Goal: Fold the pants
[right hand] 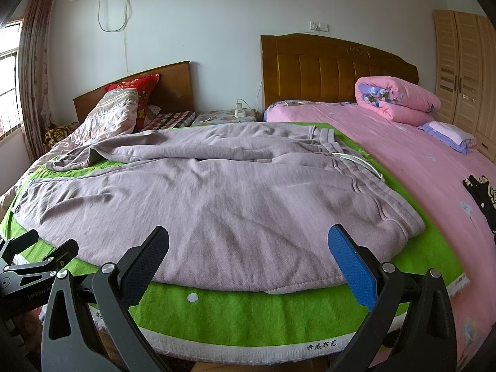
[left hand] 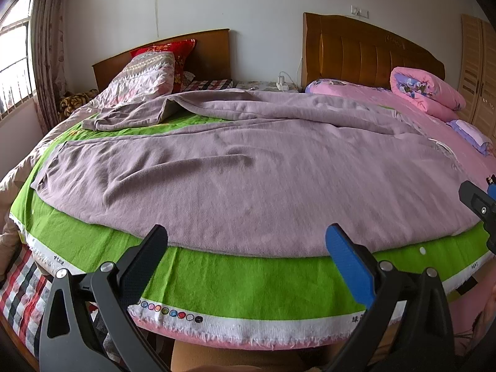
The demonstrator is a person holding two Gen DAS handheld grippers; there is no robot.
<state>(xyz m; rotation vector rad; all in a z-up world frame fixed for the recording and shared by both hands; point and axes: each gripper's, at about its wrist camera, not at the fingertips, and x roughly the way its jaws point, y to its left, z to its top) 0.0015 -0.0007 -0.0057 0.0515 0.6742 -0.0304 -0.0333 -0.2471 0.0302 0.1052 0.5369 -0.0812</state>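
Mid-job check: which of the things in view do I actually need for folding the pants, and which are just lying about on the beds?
For the job:
- mauve fleece pants, spread flat
- green cloth mat under them
- left tool and right tool, both open, empty

Lying about:
- rolled pink floral quilt
- red embroidered pillow
- patterned grey-pink duvet
- white charger block

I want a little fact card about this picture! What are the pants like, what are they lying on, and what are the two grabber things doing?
Pants: mauve knit sweatpants, spread out flat, not yet folded
Waistband: on the right, white drawstring showing
Legs: stretch to the left; far leg end is rumpled
Under them: bright green cloth on the pink bedsheet
Left gripper: jaws open, at the pants' near edge, holding nothing
Right gripper: jaws open, at the near edge by the waist end, holding nothing
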